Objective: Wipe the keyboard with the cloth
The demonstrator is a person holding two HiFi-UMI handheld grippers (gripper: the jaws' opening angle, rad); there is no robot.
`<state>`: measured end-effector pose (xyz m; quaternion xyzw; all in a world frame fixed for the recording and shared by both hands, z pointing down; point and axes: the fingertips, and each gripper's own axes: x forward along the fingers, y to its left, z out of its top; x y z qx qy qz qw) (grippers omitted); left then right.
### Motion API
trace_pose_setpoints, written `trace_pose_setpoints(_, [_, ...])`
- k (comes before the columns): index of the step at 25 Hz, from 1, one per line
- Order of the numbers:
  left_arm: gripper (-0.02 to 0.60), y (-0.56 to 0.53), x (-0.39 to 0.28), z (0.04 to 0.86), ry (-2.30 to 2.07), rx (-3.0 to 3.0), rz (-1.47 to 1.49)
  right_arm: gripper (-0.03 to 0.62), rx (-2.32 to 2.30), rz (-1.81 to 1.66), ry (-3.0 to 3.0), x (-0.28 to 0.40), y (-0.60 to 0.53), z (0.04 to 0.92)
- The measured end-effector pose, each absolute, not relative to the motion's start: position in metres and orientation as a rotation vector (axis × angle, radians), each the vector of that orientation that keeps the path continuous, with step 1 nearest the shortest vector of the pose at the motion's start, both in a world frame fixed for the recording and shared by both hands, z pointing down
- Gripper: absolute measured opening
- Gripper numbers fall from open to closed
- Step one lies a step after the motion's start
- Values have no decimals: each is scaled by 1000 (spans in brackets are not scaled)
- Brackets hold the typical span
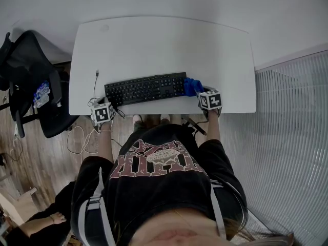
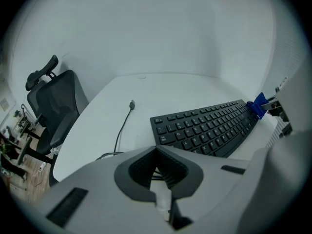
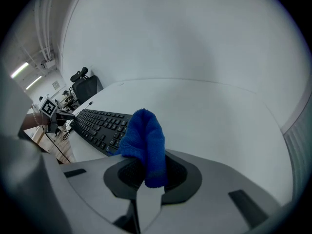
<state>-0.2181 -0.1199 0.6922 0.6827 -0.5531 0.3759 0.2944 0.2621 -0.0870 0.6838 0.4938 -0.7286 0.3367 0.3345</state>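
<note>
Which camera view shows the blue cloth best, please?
The right gripper view: the cloth sits large, clamped in the right gripper. Head view: a small patch beside the keyboard. Left gripper view: a distant scrap.

The flat black keyboard [image 2: 204, 128] on the white desk [image 2: 161, 94] bears small white letters and symbols on its keys, too small to read with certainty. Just below the keyboard in the head view, the person's black T-shirt [image 1: 159, 160] carries large maroon lettering, upside down and illegible.

Lower end of cloth [image 3: 145, 140] buried between jaws of right gripper [image 3: 147, 178]; chair [image 1: 29, 65] cropped by head view's edge.
</note>
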Motion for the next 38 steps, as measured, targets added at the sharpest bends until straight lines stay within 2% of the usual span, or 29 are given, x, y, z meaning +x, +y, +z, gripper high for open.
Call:
trace_pose_setpoints(9, [35,-119,-217,691,-1489,1825,977,64,1430,873,-1880,290,-87,668])
trace_pose_setpoints(22, [35,-124,-212,680,-1531,1853,914,64,1397,786,-1955,258,-108,650])
trace_pose_setpoints(38, [35,-140,-116,655,-1393,2069,850,64,1242,734,-2120,178,-128,631])
